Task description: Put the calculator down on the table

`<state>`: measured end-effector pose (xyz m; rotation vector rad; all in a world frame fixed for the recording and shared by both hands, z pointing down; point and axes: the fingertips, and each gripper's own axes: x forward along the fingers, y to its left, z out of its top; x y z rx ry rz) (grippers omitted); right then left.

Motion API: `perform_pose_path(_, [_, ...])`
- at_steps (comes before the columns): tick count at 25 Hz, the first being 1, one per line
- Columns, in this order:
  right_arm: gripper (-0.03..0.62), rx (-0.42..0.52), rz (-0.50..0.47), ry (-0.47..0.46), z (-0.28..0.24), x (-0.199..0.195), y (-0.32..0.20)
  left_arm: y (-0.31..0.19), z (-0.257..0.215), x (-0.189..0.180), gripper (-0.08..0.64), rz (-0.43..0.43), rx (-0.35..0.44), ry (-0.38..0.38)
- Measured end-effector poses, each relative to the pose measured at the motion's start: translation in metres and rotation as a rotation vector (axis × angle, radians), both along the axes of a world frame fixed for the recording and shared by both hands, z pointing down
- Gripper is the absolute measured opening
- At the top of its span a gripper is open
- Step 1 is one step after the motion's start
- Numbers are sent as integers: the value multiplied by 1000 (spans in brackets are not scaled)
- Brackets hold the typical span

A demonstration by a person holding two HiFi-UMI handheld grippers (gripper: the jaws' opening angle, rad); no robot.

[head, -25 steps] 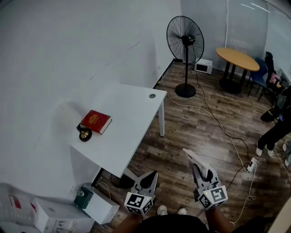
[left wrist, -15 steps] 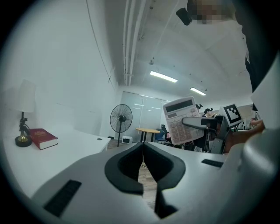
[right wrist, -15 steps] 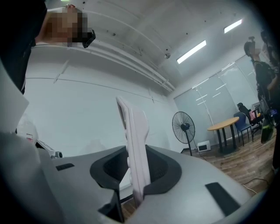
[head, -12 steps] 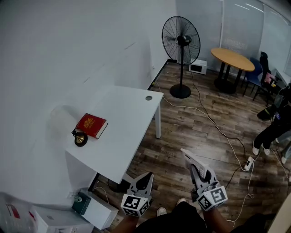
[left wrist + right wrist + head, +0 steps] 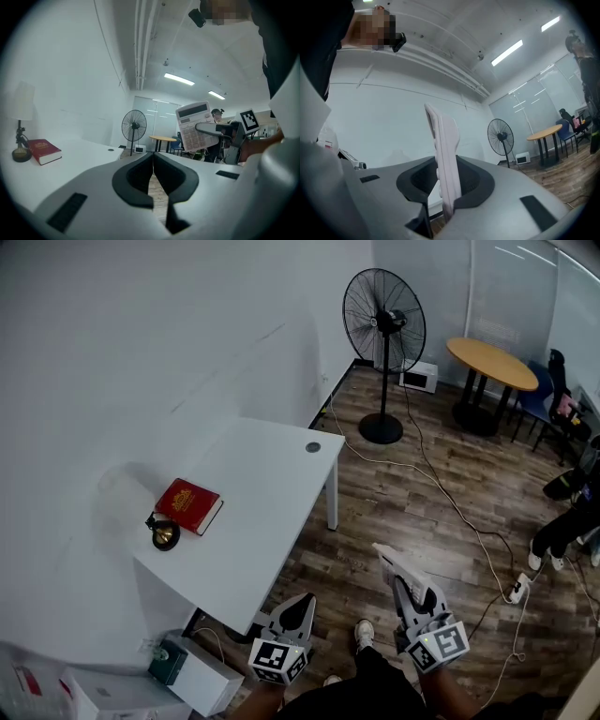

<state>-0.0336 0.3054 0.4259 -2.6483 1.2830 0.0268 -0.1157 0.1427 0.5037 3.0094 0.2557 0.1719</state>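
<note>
The right gripper (image 5: 449,187) pinched the white calculator (image 5: 443,140) edgewise and upright, above the wooden floor (image 5: 394,502), apart from the white table (image 5: 262,512). The left gripper (image 5: 153,161) carried nothing, jaws pressed together.

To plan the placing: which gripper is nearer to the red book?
Left. The left gripper is beside the table's near corner, right of the red book; the right gripper, gripping the calculator, is farther right.

Book (image 5: 188,505) beside lamp (image 5: 165,534) on table (image 5: 272,484), fan (image 5: 382,310) behind.
</note>
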Motion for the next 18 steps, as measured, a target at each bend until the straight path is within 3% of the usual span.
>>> perform_pose_path(18, [107, -27, -139, 13, -7, 168, -39, -26, -12, 146, 21, -157, 35, -17])
